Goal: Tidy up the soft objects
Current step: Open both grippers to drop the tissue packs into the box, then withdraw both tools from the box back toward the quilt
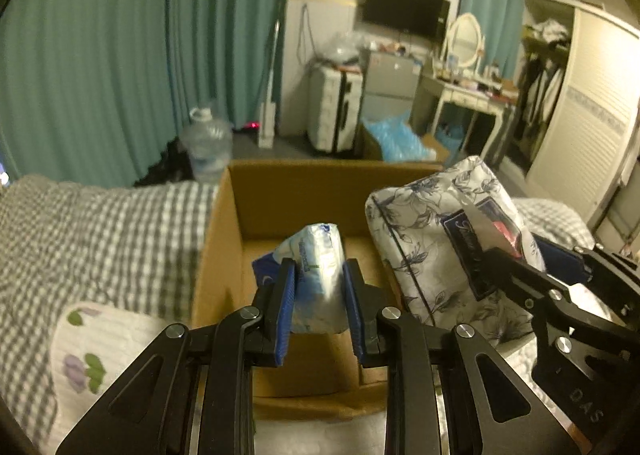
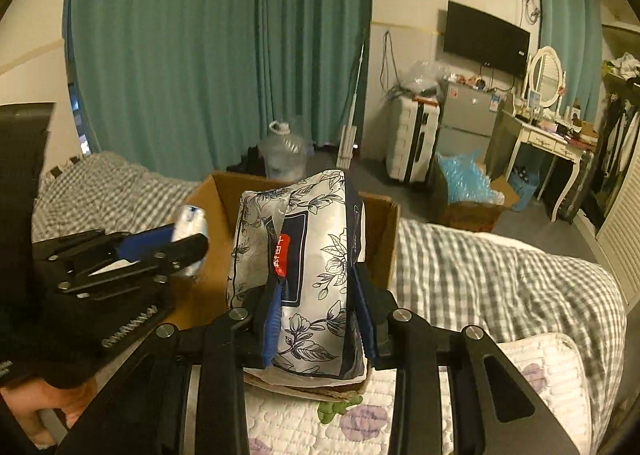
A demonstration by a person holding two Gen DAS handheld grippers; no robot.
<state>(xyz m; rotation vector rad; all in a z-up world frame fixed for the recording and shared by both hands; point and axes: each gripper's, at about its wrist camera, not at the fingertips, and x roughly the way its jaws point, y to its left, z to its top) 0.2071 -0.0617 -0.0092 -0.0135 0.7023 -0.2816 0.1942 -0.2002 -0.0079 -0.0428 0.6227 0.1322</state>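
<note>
Left hand-held gripper (image 1: 319, 295) clamped on small tissue pack (image 1: 318, 255), right hand-held gripper (image 2: 322, 319) on floral pack (image 2: 304, 255); both upright over cardboard box (image 1: 224, 223), left deeper in.

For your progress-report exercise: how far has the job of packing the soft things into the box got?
Done: nothing visibly lies in the brown cardboard box yet.
In hand: left tongs grip a small blue-white plastic pack over the box; right tongs grip a white pack with a dark blue floral print at its rim.
Left: lower and release both.
</note>
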